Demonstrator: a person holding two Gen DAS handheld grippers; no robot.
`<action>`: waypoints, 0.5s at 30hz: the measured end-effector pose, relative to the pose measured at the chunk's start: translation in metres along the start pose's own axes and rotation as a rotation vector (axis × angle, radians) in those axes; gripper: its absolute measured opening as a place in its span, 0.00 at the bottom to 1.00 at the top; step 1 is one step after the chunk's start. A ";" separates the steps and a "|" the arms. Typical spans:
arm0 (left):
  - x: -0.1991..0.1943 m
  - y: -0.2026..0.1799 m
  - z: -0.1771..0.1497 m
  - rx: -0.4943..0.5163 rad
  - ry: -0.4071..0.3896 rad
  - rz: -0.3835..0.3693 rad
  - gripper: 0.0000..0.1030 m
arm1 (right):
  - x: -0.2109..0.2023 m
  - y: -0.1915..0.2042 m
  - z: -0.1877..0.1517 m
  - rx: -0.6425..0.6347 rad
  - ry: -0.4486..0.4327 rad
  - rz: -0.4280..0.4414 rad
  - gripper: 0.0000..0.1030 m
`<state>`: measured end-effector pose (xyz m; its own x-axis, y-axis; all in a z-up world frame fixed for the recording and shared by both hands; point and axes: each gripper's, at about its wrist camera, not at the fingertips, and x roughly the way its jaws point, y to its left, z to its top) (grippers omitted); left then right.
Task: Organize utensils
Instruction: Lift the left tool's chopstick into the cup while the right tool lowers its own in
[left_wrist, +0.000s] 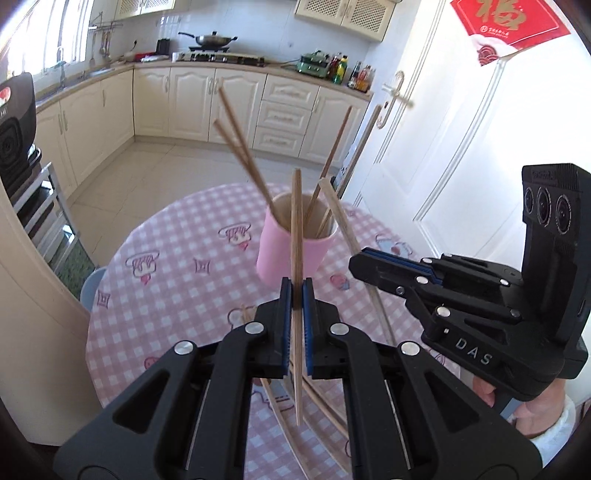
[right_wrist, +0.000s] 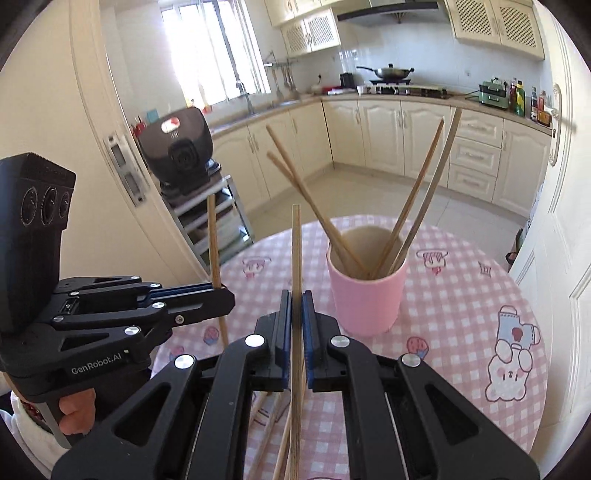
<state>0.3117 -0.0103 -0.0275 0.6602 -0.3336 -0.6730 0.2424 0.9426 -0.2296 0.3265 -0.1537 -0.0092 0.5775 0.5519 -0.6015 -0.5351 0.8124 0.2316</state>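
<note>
The left wrist camera sits just behind the left hand-held gripper (left_wrist: 296, 295), looking forward and down along its black fingers at the pink-checked round surface (left_wrist: 177, 280), with the pale pink cylindrical cup (left_wrist: 280, 254) close ahead and the white door to its right. The right wrist camera rides the right hand-held gripper (right_wrist: 296, 299) the same way, equally near. Both views share the cup, the surface, the cream kitchen cabinets (right_wrist: 384, 133) beyond, and each other's gripper at the frame edge.
</note>
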 end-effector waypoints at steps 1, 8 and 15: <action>-0.003 -0.004 0.003 0.007 -0.009 -0.001 0.06 | -0.002 -0.001 0.001 0.001 -0.010 -0.003 0.04; -0.018 -0.020 0.023 0.038 -0.066 -0.016 0.06 | -0.012 -0.003 0.005 0.030 -0.074 -0.013 0.04; -0.025 -0.030 0.038 0.061 -0.109 -0.011 0.06 | -0.025 -0.002 0.014 0.002 -0.137 -0.084 0.04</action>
<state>0.3149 -0.0312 0.0225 0.7296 -0.3468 -0.5894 0.2910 0.9374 -0.1914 0.3215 -0.1668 0.0163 0.6991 0.5021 -0.5091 -0.4799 0.8573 0.1865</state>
